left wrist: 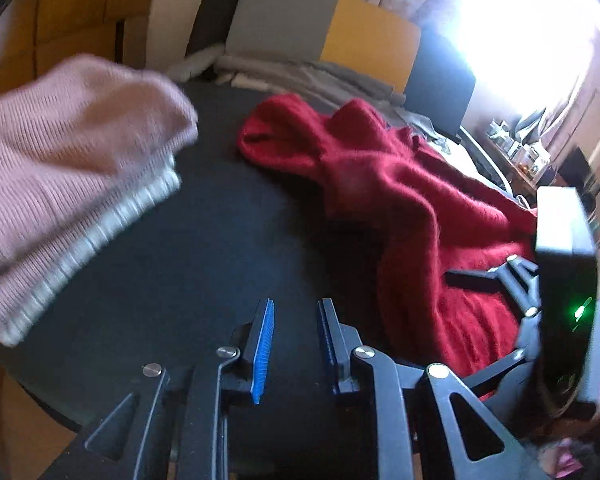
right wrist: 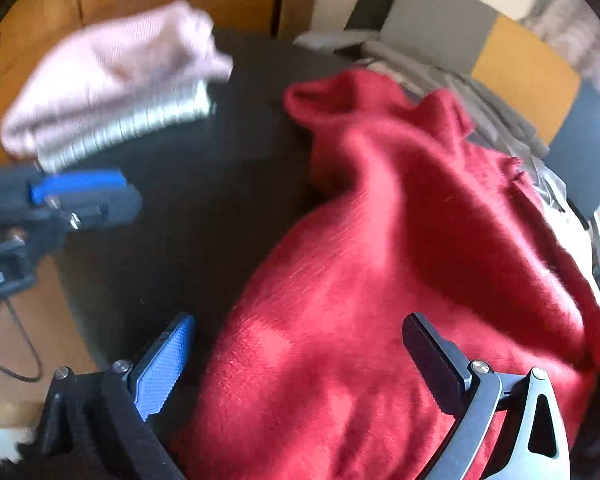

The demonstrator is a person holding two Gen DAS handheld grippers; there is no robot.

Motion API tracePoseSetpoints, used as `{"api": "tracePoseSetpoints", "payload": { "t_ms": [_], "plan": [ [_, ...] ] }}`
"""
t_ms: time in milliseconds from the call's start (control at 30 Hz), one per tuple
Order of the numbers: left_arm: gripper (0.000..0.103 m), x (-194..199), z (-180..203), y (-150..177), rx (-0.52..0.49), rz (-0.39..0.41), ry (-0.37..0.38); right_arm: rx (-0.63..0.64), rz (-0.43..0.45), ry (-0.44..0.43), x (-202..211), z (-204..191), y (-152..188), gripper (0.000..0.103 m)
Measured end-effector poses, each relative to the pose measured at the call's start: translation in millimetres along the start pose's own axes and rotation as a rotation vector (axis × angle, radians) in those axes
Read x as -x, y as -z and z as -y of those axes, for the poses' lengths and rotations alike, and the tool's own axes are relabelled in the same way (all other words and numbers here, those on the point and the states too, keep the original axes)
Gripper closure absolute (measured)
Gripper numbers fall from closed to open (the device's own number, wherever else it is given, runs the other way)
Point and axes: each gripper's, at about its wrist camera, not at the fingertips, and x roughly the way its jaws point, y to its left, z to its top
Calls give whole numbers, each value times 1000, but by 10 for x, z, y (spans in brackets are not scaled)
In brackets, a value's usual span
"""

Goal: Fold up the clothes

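Red fuzzy sweater (right wrist: 380, 260) is lying crumpled on the right half of the dark round counter (left wrist: 204, 240), its long axis running from near right to far centre, with a bunched end (right wrist: 312, 92) pointing far. Right gripper (right wrist: 296, 364) is hovering directly over the near part of the sweater, fingers spread wide and holding nothing. Left gripper (left wrist: 294, 344) is sitting over bare counter to the sweater's left, fingers parted by a narrow gap, also holding nothing. Folded pink knit (left wrist: 72, 168) is resting on a grey ribbed one (left wrist: 100, 232) at far left, apart from the sweater. Right gripper is nearer, so it is probably taking the first grab.
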Motion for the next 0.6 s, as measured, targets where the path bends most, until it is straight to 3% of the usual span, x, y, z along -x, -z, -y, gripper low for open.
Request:
{"api": "tracePoseSetpoints", "payload": {
  "t_ms": [67, 200, 467, 533, 600],
  "plan": [
    [81, -75, -28, 18, 41, -21, 28, -45, 4, -18, -71, 100, 43, 4],
    [81, -119, -52, 36, 84, -36, 67, -214, 68, 54, 76, 581, 230, 4],
    [79, -214, 133, 111, 131, -94, 227, -632, 119, 8, 218, 1851, 967, 0],
    [78, -239, 259, 120, 116, -109, 247, -640, 157, 44, 256, 1990, 1101, 0],
    [78, -282, 400, 85, 88, -115, 271, -658, 211, -13, 279, 2048, 1212, 0]
  ]
}}
